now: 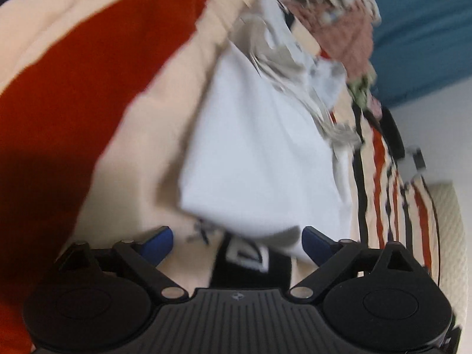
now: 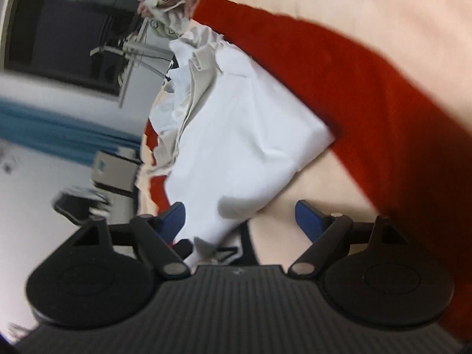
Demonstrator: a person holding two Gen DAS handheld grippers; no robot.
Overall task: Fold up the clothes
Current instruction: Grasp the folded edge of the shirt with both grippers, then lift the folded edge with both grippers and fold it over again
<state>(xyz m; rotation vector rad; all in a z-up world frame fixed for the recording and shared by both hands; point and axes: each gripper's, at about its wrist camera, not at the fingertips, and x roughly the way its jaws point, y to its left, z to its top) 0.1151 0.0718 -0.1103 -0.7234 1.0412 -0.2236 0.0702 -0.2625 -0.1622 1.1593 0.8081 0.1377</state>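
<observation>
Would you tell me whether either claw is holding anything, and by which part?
Nothing is held: the left claw and right claw are open around edges of the white garment.

I see a white garment (image 1: 259,159), folded into a rough rectangle, lying flat on the red-and-cream striped bedspread (image 1: 88,88); a rumpled pile of clothes (image 1: 339,26) sits at its far edge.

both wrist views close, sharing white garment (image 1: 259,159)

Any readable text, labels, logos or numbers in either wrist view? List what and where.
None readable.
Black fabric patch under the white garment: white marks, too blurred to read.
Left gripper body: small emblem, no legible text.
Grey box: blue label, too small.
</observation>
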